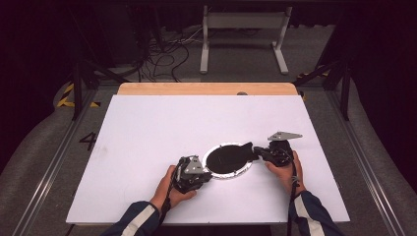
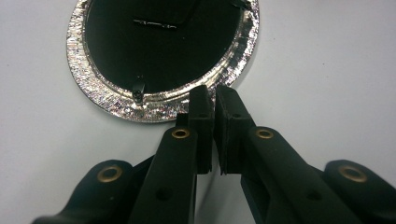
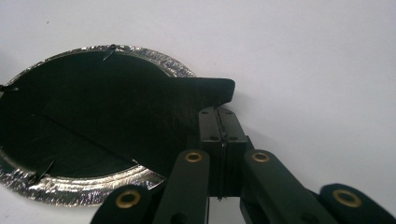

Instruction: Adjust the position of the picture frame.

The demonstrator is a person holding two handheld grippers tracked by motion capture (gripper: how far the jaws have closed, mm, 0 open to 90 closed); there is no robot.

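A round foil tray with a crinkled silver rim (image 1: 223, 176) lies on the white board, and a black cover (image 1: 225, 158) lies over it. My left gripper (image 1: 208, 172) is at the tray's near left. In the left gripper view its jaws (image 2: 215, 92) stand shut but for a thin slit, with their tips on the silver rim (image 2: 93, 88); nothing shows between them. My right gripper (image 1: 256, 153) is at the tray's right side. It (image 3: 218, 112) is shut on the black tab (image 3: 208, 88) of the cover (image 3: 102, 121), which sticks out past the rim (image 3: 70, 191).
The white board (image 1: 147, 128) covers the table, and a wooden strip (image 1: 206, 89) shows at its far edge. Small black clips (image 2: 138, 93) sit on the tray's rim. Beyond the table, cables and a white metal stand (image 1: 243, 19) are on the floor.
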